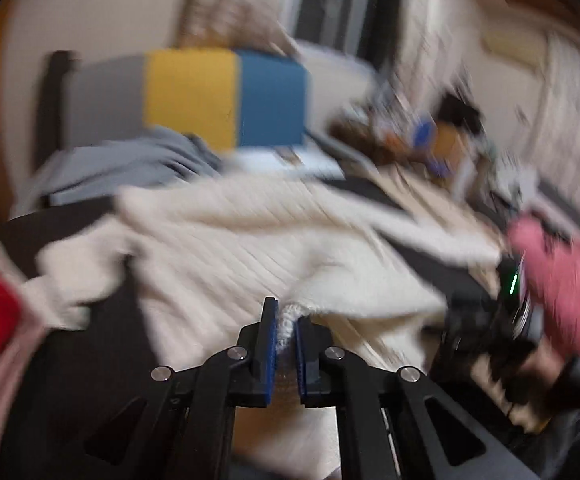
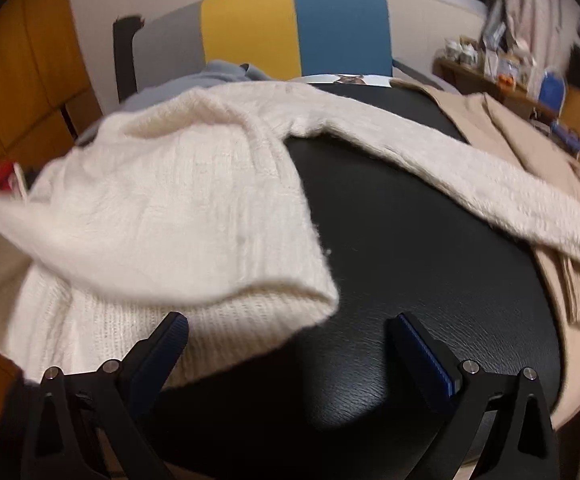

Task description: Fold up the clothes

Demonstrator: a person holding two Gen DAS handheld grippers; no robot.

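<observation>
your left gripper (image 1: 286,330) is clamped on a thin edge of the white sweater (image 2: 177,208), seemingly just a few stitches, which could slip free, while your right gripper (image 2: 287,354), jaws apart, holds nothing beside its hem.

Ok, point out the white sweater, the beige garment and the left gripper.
white sweater (image 2: 177,208): right wrist view, on the folded body panel.
beige garment (image 2: 530,136): right wrist view, on its flat upper part.
left gripper (image 1: 287,322): left wrist view, between the fingertips pinching sweater fabric.
</observation>
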